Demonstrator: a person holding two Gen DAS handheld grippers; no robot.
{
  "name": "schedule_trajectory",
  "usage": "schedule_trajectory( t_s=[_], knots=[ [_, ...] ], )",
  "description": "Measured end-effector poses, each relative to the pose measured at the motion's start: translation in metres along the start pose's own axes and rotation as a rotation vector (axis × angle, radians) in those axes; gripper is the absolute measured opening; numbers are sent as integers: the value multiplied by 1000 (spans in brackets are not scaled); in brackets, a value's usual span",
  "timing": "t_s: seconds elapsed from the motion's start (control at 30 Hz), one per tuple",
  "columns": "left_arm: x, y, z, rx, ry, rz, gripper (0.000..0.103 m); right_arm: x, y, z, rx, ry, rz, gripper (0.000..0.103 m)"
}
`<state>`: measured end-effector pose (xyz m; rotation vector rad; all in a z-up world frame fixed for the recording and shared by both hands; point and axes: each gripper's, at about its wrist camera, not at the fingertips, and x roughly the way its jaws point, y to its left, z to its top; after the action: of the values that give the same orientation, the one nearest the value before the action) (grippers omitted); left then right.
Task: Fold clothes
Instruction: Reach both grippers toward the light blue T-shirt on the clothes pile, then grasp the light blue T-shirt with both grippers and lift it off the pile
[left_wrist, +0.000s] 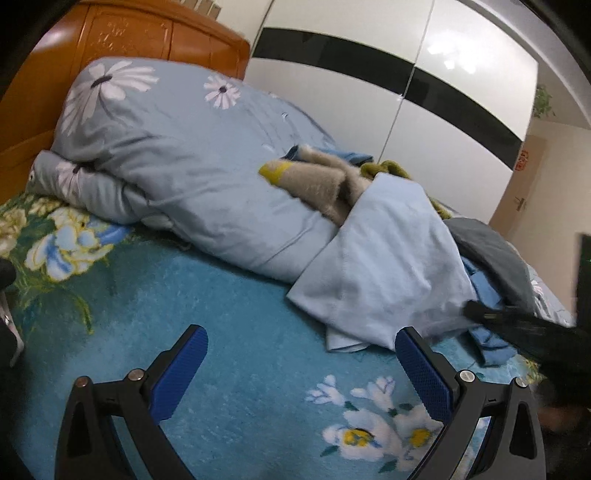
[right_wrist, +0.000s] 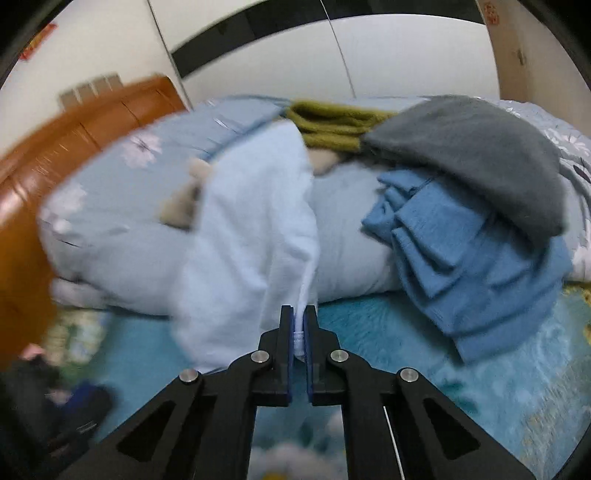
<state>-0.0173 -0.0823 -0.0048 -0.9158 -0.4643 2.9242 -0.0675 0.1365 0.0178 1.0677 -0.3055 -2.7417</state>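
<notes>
A: What does the right gripper (right_wrist: 299, 321) have?
B: Its jaws are pinched tight on an edge of the pale blue garment (right_wrist: 251, 229), which drapes down from the rolled quilt (right_wrist: 110, 206) to the teal bedspread (right_wrist: 388, 325).
A: And the left gripper (left_wrist: 301, 349)?
B: Spread wide, holding nothing, above the bedspread just short of the garment.
A: Anything only one view shows?
B: The right view shows the grey garment (right_wrist: 480, 155) lying over a mid-blue one (right_wrist: 461, 258); the left shows the beige fuzzy piece (left_wrist: 325, 184).
</notes>
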Motion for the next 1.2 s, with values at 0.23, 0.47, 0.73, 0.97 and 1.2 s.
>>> schedule_trajectory(
  t_s=[0.23,0.47,0.73,0.97,1.2],
  knots=[
    [-41,-24,15,102,-86,-97,103,-119,0,8,58,-81,158,4],
    [-135,-47,11,235,-173,-242,103,-277,24,26,-46,-244,169,4],
    [-221,-72,3,270,-159,-498,103,-424,62,39,-197,-428,96,4],
    [-303,-71,21,308,-297,-580,103,-480,90,47,-237,-519,31,4],
    [-343,-74,0,372,-298,-712,103,-430,88,15,-241,-274,27,4]
  ],
)
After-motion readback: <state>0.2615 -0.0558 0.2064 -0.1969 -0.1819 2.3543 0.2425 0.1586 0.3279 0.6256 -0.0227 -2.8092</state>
